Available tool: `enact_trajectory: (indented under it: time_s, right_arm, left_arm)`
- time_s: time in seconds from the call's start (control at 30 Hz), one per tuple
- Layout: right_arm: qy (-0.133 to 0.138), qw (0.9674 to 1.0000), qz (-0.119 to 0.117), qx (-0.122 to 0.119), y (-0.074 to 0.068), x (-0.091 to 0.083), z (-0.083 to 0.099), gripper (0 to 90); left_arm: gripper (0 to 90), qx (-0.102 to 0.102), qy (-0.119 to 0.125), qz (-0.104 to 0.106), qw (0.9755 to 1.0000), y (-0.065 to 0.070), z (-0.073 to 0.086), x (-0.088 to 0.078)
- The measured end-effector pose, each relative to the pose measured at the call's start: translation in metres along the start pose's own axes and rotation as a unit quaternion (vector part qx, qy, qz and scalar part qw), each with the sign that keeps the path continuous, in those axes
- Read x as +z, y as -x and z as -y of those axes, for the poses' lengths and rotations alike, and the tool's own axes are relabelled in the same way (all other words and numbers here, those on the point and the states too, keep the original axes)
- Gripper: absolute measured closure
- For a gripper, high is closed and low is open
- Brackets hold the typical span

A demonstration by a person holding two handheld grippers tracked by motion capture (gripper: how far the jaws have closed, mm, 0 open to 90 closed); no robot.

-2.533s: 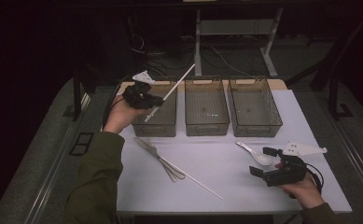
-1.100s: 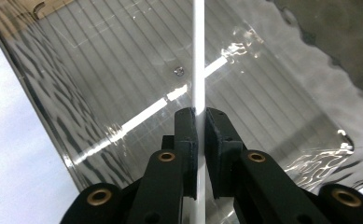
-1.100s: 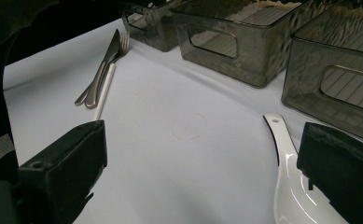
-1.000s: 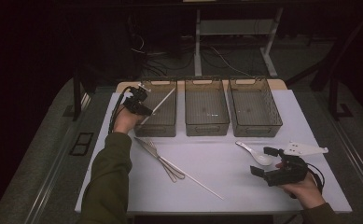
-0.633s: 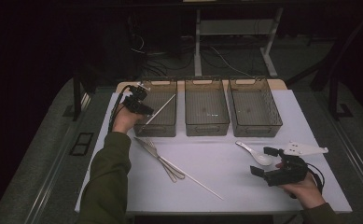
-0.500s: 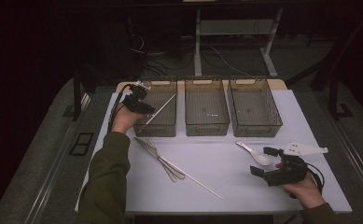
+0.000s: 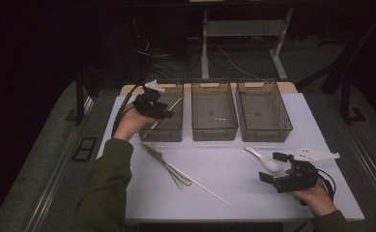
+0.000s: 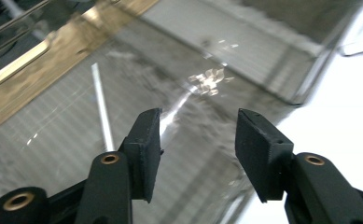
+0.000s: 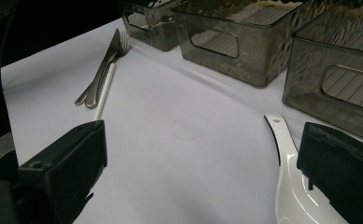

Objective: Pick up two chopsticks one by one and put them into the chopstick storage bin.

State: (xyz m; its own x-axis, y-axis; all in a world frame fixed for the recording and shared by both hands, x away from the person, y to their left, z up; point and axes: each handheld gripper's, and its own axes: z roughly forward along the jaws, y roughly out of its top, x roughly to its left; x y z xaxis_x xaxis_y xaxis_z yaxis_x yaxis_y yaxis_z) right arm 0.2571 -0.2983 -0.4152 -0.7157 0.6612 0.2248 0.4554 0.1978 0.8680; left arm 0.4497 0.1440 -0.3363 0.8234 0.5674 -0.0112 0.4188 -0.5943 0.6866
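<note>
Left gripper (image 8: 195,135) jaws parted, just opening, empty over chopstick (image 8: 102,109); right gripper (image 9: 202,154) jaws wide, seemingly empty.

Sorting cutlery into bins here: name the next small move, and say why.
Probably draw the left claw back toward the knife and fork. Its jaws have just been opening with nothing between them, and the chopstick already lies in the left bin.

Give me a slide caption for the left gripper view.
Left gripper, jaws just opened, above a white chopstick lying in the bin.
</note>
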Motion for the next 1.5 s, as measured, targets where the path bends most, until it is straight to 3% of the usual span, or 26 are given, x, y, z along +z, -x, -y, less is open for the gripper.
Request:
enact_trajectory:
  time_s: [0.17, 0.27, 0.33, 0.47, 0.57, 0.6, 0.77, 0.97, 1.17, 1.37, 1.5]
  right_arm:
    - [0.0, 1.0, 0.0, 0.0, 0.0, 0.0, 0.0, 1.5]
    - [0.001, 1.0, 0.0, 0.0, 0.0, 0.0, 0.0, 1.5]
    - [0.001, 1.0, 0.0, 0.0, 0.0, 0.0, 0.0, 1.5]
    - [0.0, 1.0, 0.0, 0.001, 0.0, 0.0, 0.0, 1.5]
    - [0.0, 1.0, 0.0, 0.001, 0.0, 0.0, 0.0, 1.5]
    - [0.0, 1.0, 0.0, 0.001, 0.0, 0.0, 0.0, 1.5]
    - [0.0, 1.0, 0.0, 0.002, 0.0, 0.0, 0.0, 1.5]
    - [0.0, 1.0, 0.0, 0.002, 0.001, 0.0, 0.0, 1.5]
    - [0.0, 1.0, 0.0, 0.001, 0.001, 0.0, 0.0, 1.5]
    - [0.001, 1.0, 0.0, 0.001, 0.001, 0.0, 0.0, 1.5]
    - [0.001, 1.0, 0.0, 0.001, 0.001, 0.0, 0.0, 1.5]
  left_arm:
    - [45.7, 0.033, -0.001, 0.024, 0.9992, 0.022, -0.005, -0.003]
    - [45.7, 0.066, -0.003, 0.041, 0.997, 0.036, -0.006, -0.004]
    - [45.8, 0.103, -0.018, 0.052, 0.9931, 0.043, -0.007, -0.005]
    - [48.6, 0.142, -0.031, 0.085, 0.9857, 0.061, -0.002, 0.002]
    - [51.5, 0.176, -0.055, 0.098, 0.9781, 0.072, 0.002, 0.01]
    - [53.4, 0.174, -0.062, 0.105, 0.9772, 0.076, 0.005, 0.012]
    - [61.4, 0.215, -0.097, 0.125, 0.9637, 0.09, 0.011, 0.022]
    - [69.1, 0.262, -0.143, 0.146, 0.9432, 0.107, 0.019, 0.032]
    - [70.8, 0.287, -0.168, 0.165, 0.9285, 0.118, 0.026, 0.04]
    - [70.0, 0.303, -0.18, 0.187, 0.917, 0.132, 0.029, 0.049]
    - [68.8, 0.318, -0.189, 0.21, 0.905, 0.145, 0.03, 0.055]
